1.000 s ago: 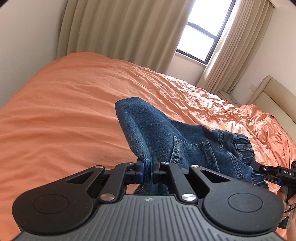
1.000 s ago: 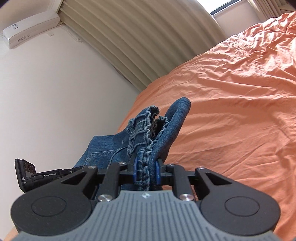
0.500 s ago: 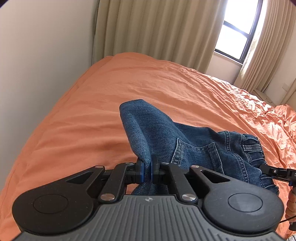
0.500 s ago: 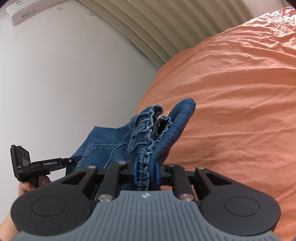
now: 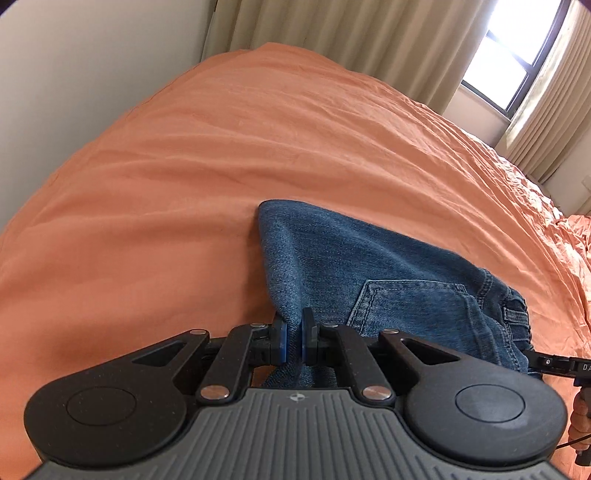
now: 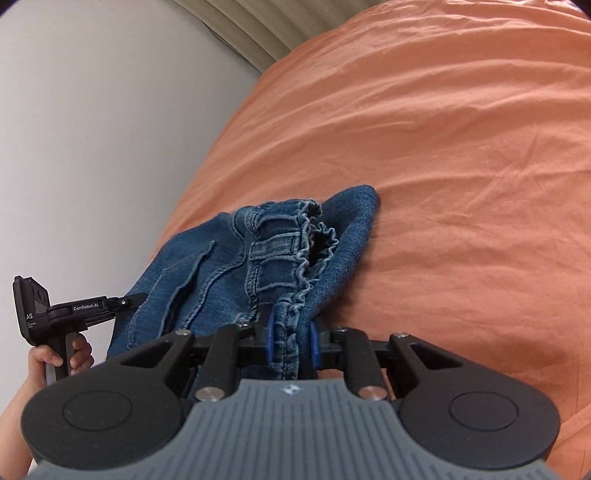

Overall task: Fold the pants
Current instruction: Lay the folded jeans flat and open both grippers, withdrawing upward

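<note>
Both black two-finger grippers, left [image 5: 291, 338] and right [image 6: 291, 341], are clamping the blue denim pants [image 5: 388, 280], which are resting bunched on the wrinkled orange bedsheet [image 5: 258, 147]. Beyond, beige pleated curtains [image 5: 332, 33] are flanking a bright window [image 5: 513, 70] beside a pale wall [image 6: 92, 129].

1. The pants [image 5: 373, 269] are blue denim cloth, matt, with a rough grainy weave and thick raised seams; the waistband [image 6: 295, 243] is gathered and frayed.
2. The bed sheet [image 5: 258, 147] is orange cloth, matt and soft, with many fine wrinkles.
3. The left tongs [image 5: 290, 338] are black matt plastic with blue pads [image 5: 282, 338] and shiny round metal screws; the grey body is ribbed.
4. The right tongs [image 6: 291, 341] have the same look.
5. The curtains [image 5: 332, 33] are beige pleated cloth.
6. The wall [image 6: 92, 129] is smooth and matt.
</note>
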A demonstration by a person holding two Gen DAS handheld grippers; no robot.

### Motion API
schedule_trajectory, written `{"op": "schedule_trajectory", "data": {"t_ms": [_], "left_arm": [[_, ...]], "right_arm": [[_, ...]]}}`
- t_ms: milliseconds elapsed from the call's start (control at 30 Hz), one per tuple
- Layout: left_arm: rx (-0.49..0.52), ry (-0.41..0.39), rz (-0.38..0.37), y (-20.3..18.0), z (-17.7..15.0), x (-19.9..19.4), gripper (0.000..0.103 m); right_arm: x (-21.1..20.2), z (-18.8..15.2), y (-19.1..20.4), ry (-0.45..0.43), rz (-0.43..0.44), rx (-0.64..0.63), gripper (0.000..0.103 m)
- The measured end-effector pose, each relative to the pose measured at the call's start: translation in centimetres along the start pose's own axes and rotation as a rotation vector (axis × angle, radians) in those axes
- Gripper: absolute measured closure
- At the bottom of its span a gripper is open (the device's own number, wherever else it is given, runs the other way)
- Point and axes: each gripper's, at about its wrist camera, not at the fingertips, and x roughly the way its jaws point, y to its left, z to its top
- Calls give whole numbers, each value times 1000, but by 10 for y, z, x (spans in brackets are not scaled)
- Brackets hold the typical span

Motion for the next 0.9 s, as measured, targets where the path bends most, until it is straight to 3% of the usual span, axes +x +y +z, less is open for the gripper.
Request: {"op": "schedule_trajectory", "data": {"t_ms": [200,233,267,333,367,533,633,733,900], "left_arm": [[-38,4,-9,6,-7,9,91],[-37,2,3,3,-6,7,86],[-31,-2,29,2,-5,3,79],[-21,-14,67,-1,-2,-9,78],[-13,-29,79,-4,-2,-17,78],[83,-75,100,-22,-14,-61,76],[176,-77,111,-42,-31,-76,74],[231,-69,119,-56,-53,-80,74],[195,-28,106,-53,-81,-64,72]], "right_arm": [[12,-7,-8,15,-28,31,88],[13,-4,-4,19,-43,18,87],[11,-2,1,20,-56,6,84],[3,3,11,8,-81,-33,75],[0,6,17,-4,-101,-68,70],[-38,-15,70,-148,-224,-339,69],[-44,-31,99,-190,-231,-469,70],[-41,-44,116,-178,-237,-539,70],[-10,-53,97,-117,-303,-488,69]]}}
